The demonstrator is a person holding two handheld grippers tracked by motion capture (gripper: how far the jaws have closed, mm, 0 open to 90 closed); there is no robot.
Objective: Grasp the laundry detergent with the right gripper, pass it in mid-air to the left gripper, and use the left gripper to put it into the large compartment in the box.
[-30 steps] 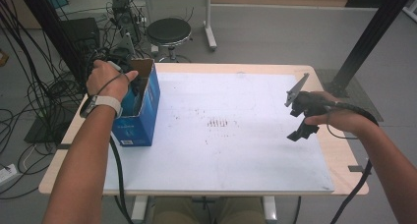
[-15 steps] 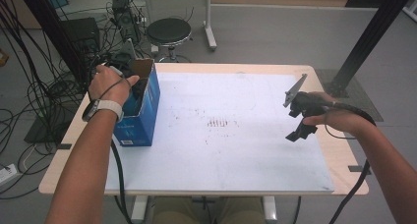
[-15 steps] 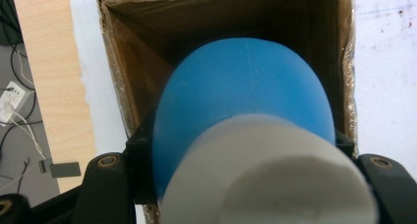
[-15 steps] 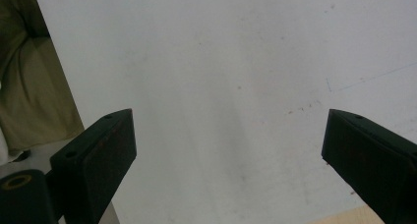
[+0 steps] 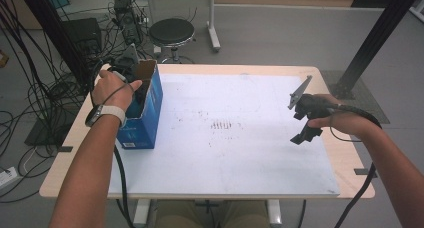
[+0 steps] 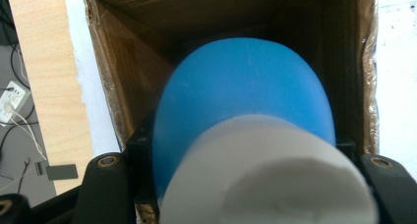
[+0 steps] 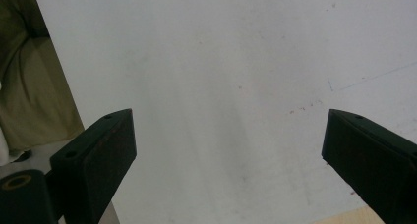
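So here's how we read the blue bottle (image 6: 246, 96) with the white cap (image 6: 265, 170): our left hand-held gripper (image 5: 136, 90) was dipped into the open top of the blue cardboard box (image 5: 145, 113), and the jaws were pinched in about as tight as they go, clamped on the bottle right where the cap meets the blue shoulder. In the left gripper view the bottle sat straight ahead of the jaws, cap end nearest us and the rounded blue body pointing down into the brown inside of the box, with the box walls close on both sides of the hand-held gripper. Our guess was that it's a smooth plastic bottle, fairly light and stiff enough not to cave under the pads, but slick, so the neck just under the cap looked like the sane place to hold it: the cap's edge gives a lip to stop it sliding out. We couldn't tell whether it was full, so weight is a bit of a coin flip. The cardboard seemed flimsy and could snag or tip. Our right hand-held gripper (image 5: 304, 119) hung well off to the other side over the white tabletop (image 5: 240, 158), jaws spread wide, nothing between them.
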